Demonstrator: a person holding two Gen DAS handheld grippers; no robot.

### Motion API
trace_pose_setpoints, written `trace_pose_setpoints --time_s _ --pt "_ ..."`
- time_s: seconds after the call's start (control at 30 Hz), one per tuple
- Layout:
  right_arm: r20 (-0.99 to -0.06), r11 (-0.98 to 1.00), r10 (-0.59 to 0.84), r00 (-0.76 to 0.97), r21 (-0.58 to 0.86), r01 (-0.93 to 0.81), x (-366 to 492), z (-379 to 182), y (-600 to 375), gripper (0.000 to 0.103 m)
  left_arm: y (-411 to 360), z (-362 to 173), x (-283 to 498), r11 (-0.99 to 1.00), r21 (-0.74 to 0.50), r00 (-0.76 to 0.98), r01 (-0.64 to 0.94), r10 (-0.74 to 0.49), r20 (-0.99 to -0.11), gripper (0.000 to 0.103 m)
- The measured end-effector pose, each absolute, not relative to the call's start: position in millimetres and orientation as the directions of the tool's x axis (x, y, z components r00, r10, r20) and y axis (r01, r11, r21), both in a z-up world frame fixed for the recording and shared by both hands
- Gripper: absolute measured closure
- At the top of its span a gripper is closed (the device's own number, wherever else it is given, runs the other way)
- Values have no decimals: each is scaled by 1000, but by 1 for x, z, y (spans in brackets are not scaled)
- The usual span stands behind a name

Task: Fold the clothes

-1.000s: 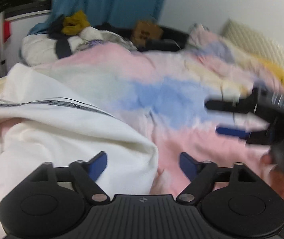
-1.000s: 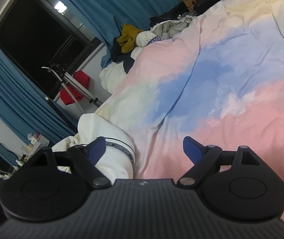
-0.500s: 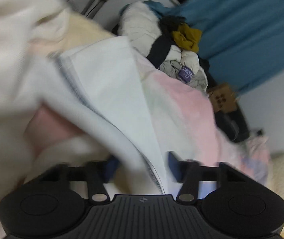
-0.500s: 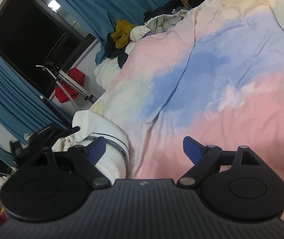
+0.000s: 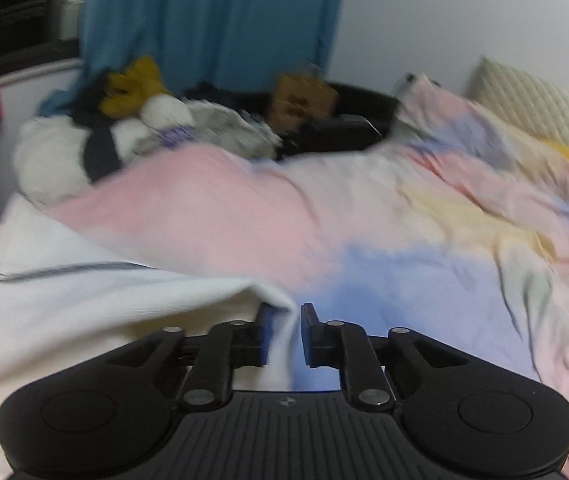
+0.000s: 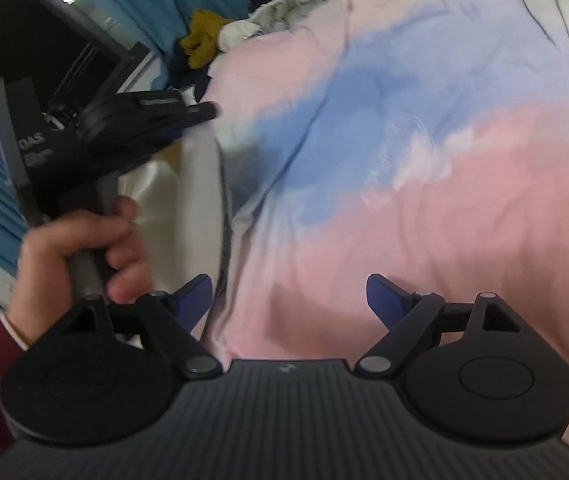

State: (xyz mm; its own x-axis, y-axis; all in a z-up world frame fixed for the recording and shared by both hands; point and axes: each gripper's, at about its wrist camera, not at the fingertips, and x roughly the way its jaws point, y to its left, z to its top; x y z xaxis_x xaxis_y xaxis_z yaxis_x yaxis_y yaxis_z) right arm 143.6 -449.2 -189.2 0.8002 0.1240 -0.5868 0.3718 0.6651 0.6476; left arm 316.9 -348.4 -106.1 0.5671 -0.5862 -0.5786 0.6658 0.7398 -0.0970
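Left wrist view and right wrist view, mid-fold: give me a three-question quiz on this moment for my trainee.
1. True or false: the left gripper has its fingers nearly together on an edge of the white garment.
2. Multiple choice: what lies under the right gripper? A) a wooden floor B) the pastel duvet C) a cardboard box
3. Fill in: the pile of clothes at the far end of the bed has a ______-coloured item on top.

Key: 1 true. 2 B; its fingers are spread wide with nothing between them. 3 mustard yellow.
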Motion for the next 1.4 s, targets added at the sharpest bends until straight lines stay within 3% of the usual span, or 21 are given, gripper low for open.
trace_pose_setpoints --time_s 0.03,0.1,0.17,0.37,0.7,0.83,1.1,1.4 --pt "-586 655 125 801 655 377 143 -191 -452 17 -347 -106 313 727 -98 554 680 -596 -581 62" --pt "-585 636 131 801 669 385 143 -195 -456 17 -344 -106 305 701 -99 529 706 -615 -585 50" --pt "-584 621 141 799 681 388 143 -198 -458 17 -340 -105 297 675 -101 503 731 -633 -588 44" --pt "-550 639 152 821 689 343 143 -189 -453 17 -235 -72 235 718 -127 561 684 -630 -538 26" --pt "-444 786 149 883 595 167 132 -147 -420 17 -50 -48 126 868 -85 658 490 -432 -616 25" --pt "-416 837 146 898 535 113 130 -134 -404 17 -3 -40 90 898 -96 690 428 -394 -607 25" --pt "-407 897 145 902 438 53 138 -132 -379 17 44 -48 49 929 -189 748 317 -367 -553 23" --pt "-365 928 153 918 372 -6 155 -133 -363 17 64 -65 58 949 -269 754 166 -298 -585 23"
